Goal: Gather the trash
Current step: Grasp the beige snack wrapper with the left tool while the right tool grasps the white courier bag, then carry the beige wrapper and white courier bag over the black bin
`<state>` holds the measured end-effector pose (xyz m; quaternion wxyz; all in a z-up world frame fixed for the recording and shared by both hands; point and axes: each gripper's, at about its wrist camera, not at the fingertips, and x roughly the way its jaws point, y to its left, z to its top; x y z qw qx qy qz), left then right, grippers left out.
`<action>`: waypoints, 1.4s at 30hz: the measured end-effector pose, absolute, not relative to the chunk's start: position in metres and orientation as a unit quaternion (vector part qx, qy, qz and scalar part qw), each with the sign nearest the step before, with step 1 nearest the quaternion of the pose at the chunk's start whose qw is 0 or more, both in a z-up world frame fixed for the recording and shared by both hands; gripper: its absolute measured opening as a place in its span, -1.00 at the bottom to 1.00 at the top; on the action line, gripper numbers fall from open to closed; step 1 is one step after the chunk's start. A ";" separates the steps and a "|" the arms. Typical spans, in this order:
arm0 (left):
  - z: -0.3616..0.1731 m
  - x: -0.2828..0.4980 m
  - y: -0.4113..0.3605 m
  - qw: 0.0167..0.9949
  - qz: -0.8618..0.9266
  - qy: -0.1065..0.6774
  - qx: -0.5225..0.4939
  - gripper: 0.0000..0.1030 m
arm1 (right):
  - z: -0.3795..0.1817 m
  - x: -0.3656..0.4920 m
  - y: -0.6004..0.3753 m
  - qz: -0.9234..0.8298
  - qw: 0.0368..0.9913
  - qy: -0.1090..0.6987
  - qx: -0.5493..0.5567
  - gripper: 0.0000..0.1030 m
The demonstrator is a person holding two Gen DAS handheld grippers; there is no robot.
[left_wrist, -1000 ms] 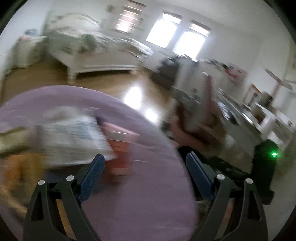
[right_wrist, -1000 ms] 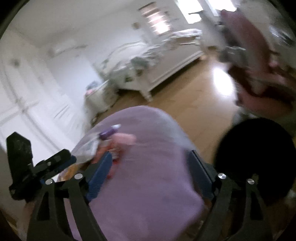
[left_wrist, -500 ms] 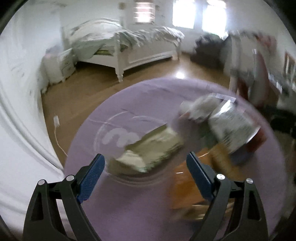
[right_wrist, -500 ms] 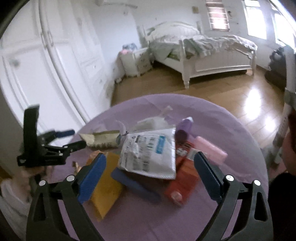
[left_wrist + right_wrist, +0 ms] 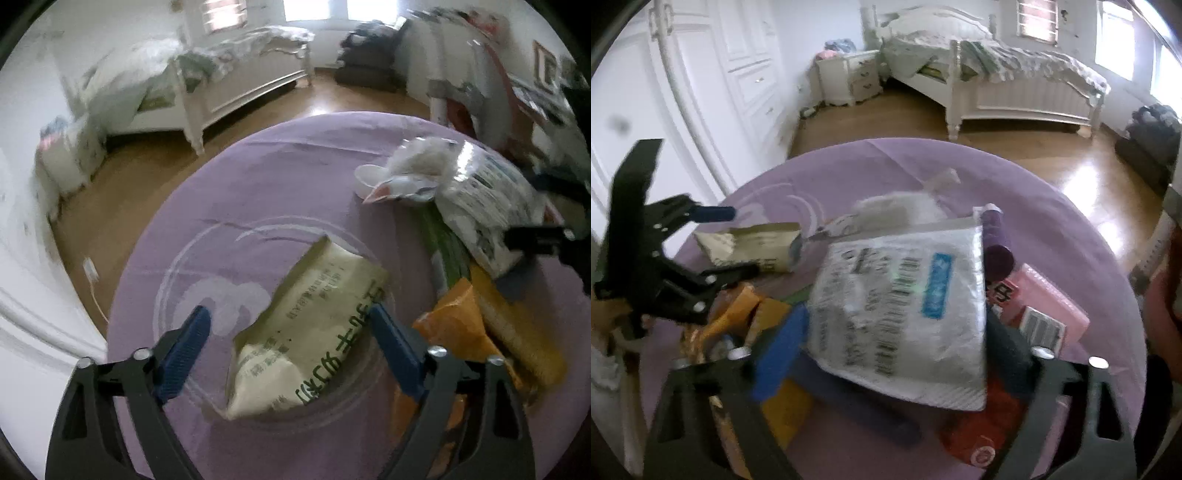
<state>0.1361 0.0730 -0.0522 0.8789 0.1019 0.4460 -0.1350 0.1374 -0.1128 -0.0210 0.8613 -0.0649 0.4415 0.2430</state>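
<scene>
1. Fingers of the left gripper (image 5: 288, 339) are closing around the pale green packet (image 5: 310, 332), which is lying between them on the purple-covered bench (image 5: 258, 177); the right blue pad is sitting at the packet's edge while a gap is showing at the left pad, so no grip is made yet.
2. Judging by its outline, the packet's long axis is running diagonally, from low near the gripper's middle up and away toward the right, so the fingers are straddling it across its width.
3. Fingers of the right gripper (image 5: 886, 343) are also narrowing, hanging over the silver mailer bag (image 5: 905, 302); that bag is lying between the pads, and whether either pad is touching it is not clear through the blur.
4. Around the mailer the rest of the trash is piling: an orange wrapper (image 5: 454, 321), a white crumpled tissue (image 5: 897, 210), a purple tube (image 5: 997, 243) and a pink box (image 5: 1049, 306), all touching or overlapping.
5. Each hand is nearer its own target, the left to the packet at the heap's edge, the right to the mailer on top.
</scene>
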 end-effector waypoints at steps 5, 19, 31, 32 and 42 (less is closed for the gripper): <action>-0.053 0.126 0.072 0.882 -0.118 0.450 0.080 -0.25 | -0.017 0.130 -0.121 0.256 0.866 0.428 -0.045 0.42; 0.011 0.066 0.053 0.923 -0.109 0.369 -0.024 -0.62 | 0.027 0.090 -0.196 0.291 0.879 0.367 0.087 0.37; 0.008 0.058 0.036 0.931 -0.071 0.359 0.013 -0.54 | 0.040 0.048 -0.263 0.287 0.880 0.347 0.149 0.37; 0.004 0.064 0.040 0.931 -0.061 0.360 0.016 -0.22 | 0.039 0.045 -0.264 0.286 0.880 0.348 0.150 0.37; -0.042 0.126 0.049 0.890 -0.068 0.452 0.013 -0.44 | 0.024 0.032 -0.261 0.288 0.871 0.369 0.150 0.37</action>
